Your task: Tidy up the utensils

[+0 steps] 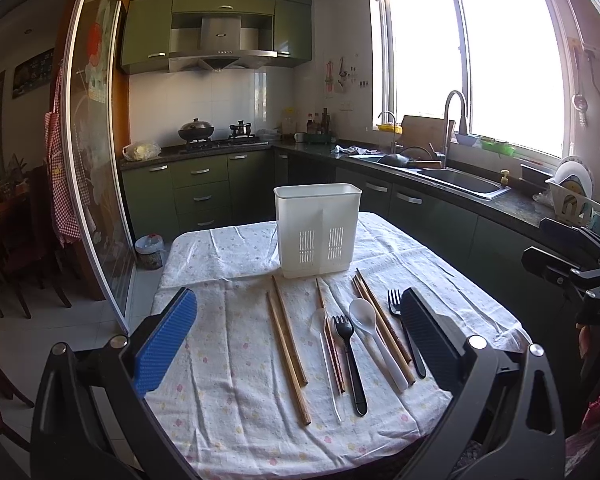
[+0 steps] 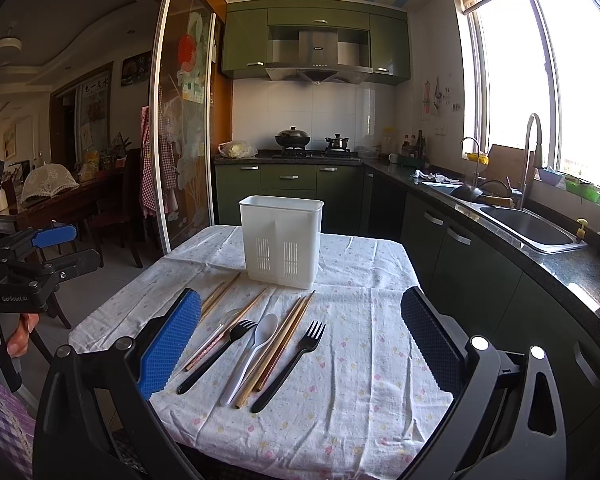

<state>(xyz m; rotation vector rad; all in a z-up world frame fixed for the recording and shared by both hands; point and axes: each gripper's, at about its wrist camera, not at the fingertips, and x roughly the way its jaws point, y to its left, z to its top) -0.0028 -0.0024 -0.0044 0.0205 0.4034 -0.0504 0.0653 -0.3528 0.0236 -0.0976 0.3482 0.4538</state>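
Note:
A white plastic utensil holder (image 1: 318, 232) (image 2: 281, 234) stands upright at the far middle of the table. In front of it lie several wooden chopsticks (image 1: 286, 340) (image 2: 278, 346), two black forks (image 1: 350, 360) (image 2: 290, 364), a white spoon (image 1: 374, 338) (image 2: 252, 354) and a clear spoon (image 1: 324, 352). My left gripper (image 1: 300, 340) is open and empty, above the near table with the utensils between its fingers. My right gripper (image 2: 300, 344) is open and empty, above the near table. Each gripper shows at the edge of the other's view.
The table carries a white flowered cloth (image 1: 228, 360) (image 2: 360, 360). A green kitchen counter with a sink (image 2: 528, 228) runs along the right. A glass sliding door (image 1: 96, 160) stands at the left, with dining chairs beyond.

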